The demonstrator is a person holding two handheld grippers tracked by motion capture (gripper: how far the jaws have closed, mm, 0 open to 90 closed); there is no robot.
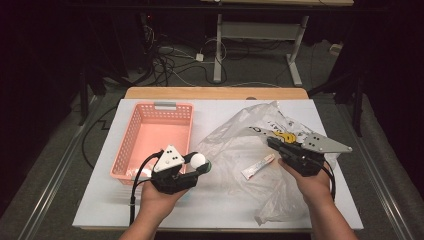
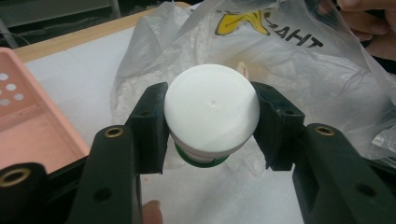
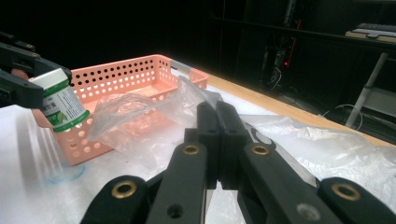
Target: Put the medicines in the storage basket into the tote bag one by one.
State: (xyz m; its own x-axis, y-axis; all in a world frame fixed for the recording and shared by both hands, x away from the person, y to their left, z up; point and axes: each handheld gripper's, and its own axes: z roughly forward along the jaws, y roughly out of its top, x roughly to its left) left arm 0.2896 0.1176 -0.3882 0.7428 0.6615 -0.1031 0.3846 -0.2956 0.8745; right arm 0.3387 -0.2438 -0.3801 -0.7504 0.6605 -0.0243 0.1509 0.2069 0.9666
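My left gripper (image 1: 199, 165) pinches a bottle (image 2: 211, 114) by its white cap, one jaw on each side, and holds it clear of the table (image 1: 210, 200) with its green-labelled body hanging below the jaws. From above, the bottle sits just right of the pink basket (image 1: 150, 135), near its front right corner, and at the left edge of the clear bag (image 1: 250, 145). In the right gripper view the bottle (image 3: 63, 105) hangs in front of the basket (image 3: 121, 84) wall. My right gripper (image 1: 272, 143) has its jaws pressed together on a fold of the bag (image 3: 299, 140), which spreads across the right half of the table. A small tube (image 1: 257, 166) lies in the bag, between my two hands.
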